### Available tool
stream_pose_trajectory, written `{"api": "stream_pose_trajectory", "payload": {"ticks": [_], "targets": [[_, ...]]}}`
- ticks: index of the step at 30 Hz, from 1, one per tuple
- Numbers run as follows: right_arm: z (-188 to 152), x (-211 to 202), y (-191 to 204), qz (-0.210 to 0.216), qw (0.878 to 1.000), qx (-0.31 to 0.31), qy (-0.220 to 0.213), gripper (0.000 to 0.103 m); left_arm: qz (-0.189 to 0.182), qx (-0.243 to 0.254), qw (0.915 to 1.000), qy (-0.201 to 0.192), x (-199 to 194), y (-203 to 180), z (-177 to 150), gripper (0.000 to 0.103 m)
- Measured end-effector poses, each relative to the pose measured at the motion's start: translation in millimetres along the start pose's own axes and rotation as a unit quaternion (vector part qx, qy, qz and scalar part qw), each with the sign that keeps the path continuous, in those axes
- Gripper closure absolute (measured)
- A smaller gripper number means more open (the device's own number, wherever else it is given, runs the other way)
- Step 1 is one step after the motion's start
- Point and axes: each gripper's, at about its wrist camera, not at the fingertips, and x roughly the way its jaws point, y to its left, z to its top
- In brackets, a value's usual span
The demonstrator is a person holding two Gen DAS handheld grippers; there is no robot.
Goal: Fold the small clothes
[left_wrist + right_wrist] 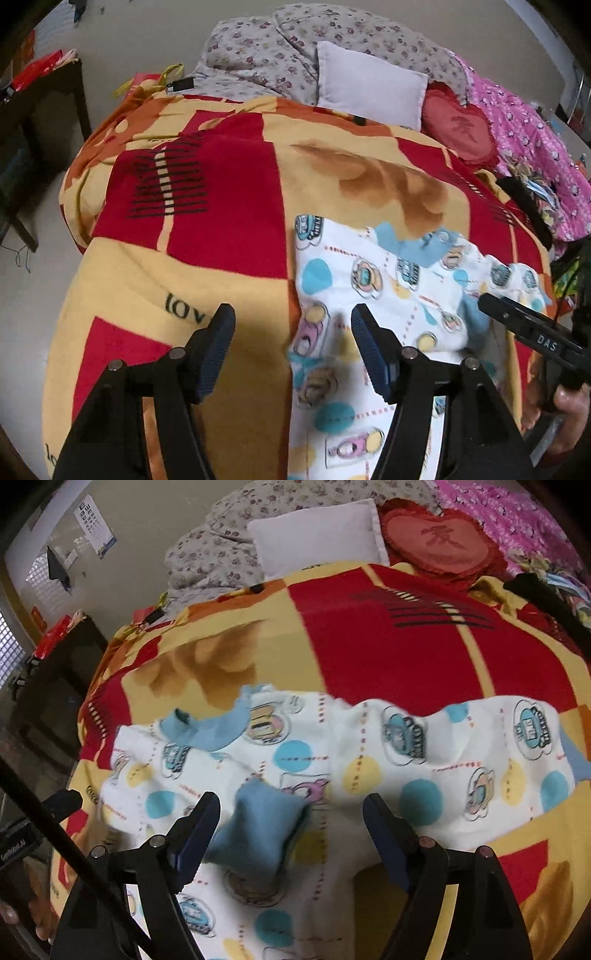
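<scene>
White cartoon-print shirt (332,760) lies rumpled on blanket (229,206), blue cuff (258,827) seemingly folded inward; both grippers (293,345) (291,830) released.

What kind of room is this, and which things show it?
Most likely a bedroom at home. The work surface is a bed under a red and yellow blanket, with a white pillow and a floral quilt at its head. A child's printed garment lies on it.

We see a white garment (332,775) printed with blue and yellow dots and cartoon figures, its cuffs (258,823) pale blue. It lies on a red, yellow and orange checked blanket (221,192). Far off sit a white pillow (369,85), a red heart cushion (439,542), a grey floral quilt (258,51) and a pink one (528,122).
</scene>
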Motion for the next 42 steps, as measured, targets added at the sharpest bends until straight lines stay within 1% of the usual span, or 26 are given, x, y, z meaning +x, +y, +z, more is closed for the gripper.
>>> {"api": "stream_pose_trajectory", "payload": {"ticks": [1,2,3,5,6,8,10,13,14,17,20,21,23,24,25,26,28,30,31,33,34,37,38,40,41,42], "targets": [[0.7,3.0,-0.4,-0.007,1.000,-0.004,0.002,0.019,0.012,0.004,0.9999,0.005,5.1,-1.5,0.1,0.039],[0.7,7.1,1.8,-0.012,1.000,-0.017,0.004,0.022,0.016,0.006,0.9998,0.009,9.8,-5.5,-1.3,0.039],[-0.4,12.1,7.5,-0.013,0.999,-0.045,0.007,0.043,0.019,0.009,0.9996,0.017,14.1,-6.5,-3.3,0.039],[-2.5,20.2,16.5,-0.020,0.996,-0.084,0.021,0.080,0.035,0.016,0.9988,0.032,25.0,-8.6,-8.2,0.038],[-3.5,19.6,19.4,-0.024,0.995,-0.096,0.017,0.086,0.045,0.018,0.9980,0.040,30.6,-7.7,-11.2,0.038],[-2.6,15.7,24.2,-0.018,0.993,-0.116,0.013,0.095,0.042,0.015,0.9979,0.047,35.9,-5.2,-15.0,0.038],[2.7,3.7,26.2,-0.008,0.993,-0.119,-0.008,0.096,0.038,0.011,0.9981,0.048,36.2,-2.5,-16.7,0.038],[18.1,-17.9,30.4,-0.016,0.990,-0.129,-0.053,0.097,0.037,0.012,0.9981,0.047,34.8,-3.3,-18.8,0.038],[23.4,-20.1,32.3,-0.020,0.989,-0.135,-0.058,0.097,0.037,0.015,0.9981,0.048,35.2,-5.2,-19.6,0.038],[31.4,-18.9,30.6,-0.033,0.988,-0.134,-0.063,0.097,0.026,0.017,0.9984,0.048,31.9,-7.7,-20.4,0.038],[32.2,-12.7,26.8,-0.083,0.985,-0.140,-0.065,0.097,0.019,0.018,0.9985,0.049,26.4,-11.3,-19.5,0.038],[30.8,-9.9,25.3,-0.087,0.984,-0.141,-0.060,0.097,0.019,0.022,0.9986,0.045,23.6,-12.8,-19.3,0.038],[29.1,2.8,18.9,-0.083,0.987,-0.134,-0.039,0.097,0.035,0.033,0.9983,0.033,21.1,-16.0,-18.2,0.038],[28.5,8.4,15.0,-0.072,0.989,-0.122,-0.037,0.097,0.041,0.036,0.9980,0.031,21.5,-17.0,-17.2,0.038],[27.9,13.1,11.1,-0.058,0.992,-0.110,-0.035,0.097,0.044,0.035,0.9979,0.033,22.7,-17.1,-16.1,0.038],[28.2,18.4,7.8,-0.052,0.993,-0.100,-0.028,0.096,0.041,0.031,0.9981,0.035,23.2,-16.3,-15.5,0.038],[28.5,17.6,6.4,-0.062,0.993,-0.096,-0.023,0.088,0.036,0.024,0.9983,0.038,21.5,-14.0,-13.6,0.038],[25.6,2.2,6.3,-0.060,0.993,-0.092,-0.040,0.057,0.038,0.015,0.9988,0.025,15.8,-11.2,-6.6,0.038],[22.5,-9.5,8.1,-0.047,0.993,-0.090,-0.054,0.053,0.038,0.011,0.9990,0.019,13.8,-10.6,-1.8,0.038],[15.5,-19.1,18.8,-0.017,0.993,-0.102,-0.057,0.051,0.033,0.006,0.9993,0.014,14.4,-11.9,8.3,0.035],[11.2,-19.9,26.9,0.002,0.992,-0.116,-0.047,0.051,0.029,0.003,0.9995,0.012,17.2,-13.5,13.5,0.033],[2.3,-12.2,45.4,0.035,0.990,-0.136,-0.026,0.051,0.030,-0.004,0.9994,0.014,29.1,-19.5,23.4,0.033],[-0.7,-7.3,51.7,0.043,0.989,-0.143,-0.019,0.051,0.030,-0.002,0.9994,0.016,33.8,-21.8,25.4,0.033],[-6.3,2.2,59.8,0.042,0.987,-0.157,-0.005,0.051,0.034,0.002,0.9992,0.023,42.3,-24.9,26.7,0.033],[-9.2,6.6,63.2,0.041,0.986,-0.162,-0.001,0.051,0.029,0.005,0.9992,0.026,46.7,-25.9,26.4,0.033],[-10.1,9.7,64.3,0.044,0.986,-0.162,0.003,0.051,0.023,0.007,0.9993,0.028,50.3,-26.0,26.3,0.039]]}}
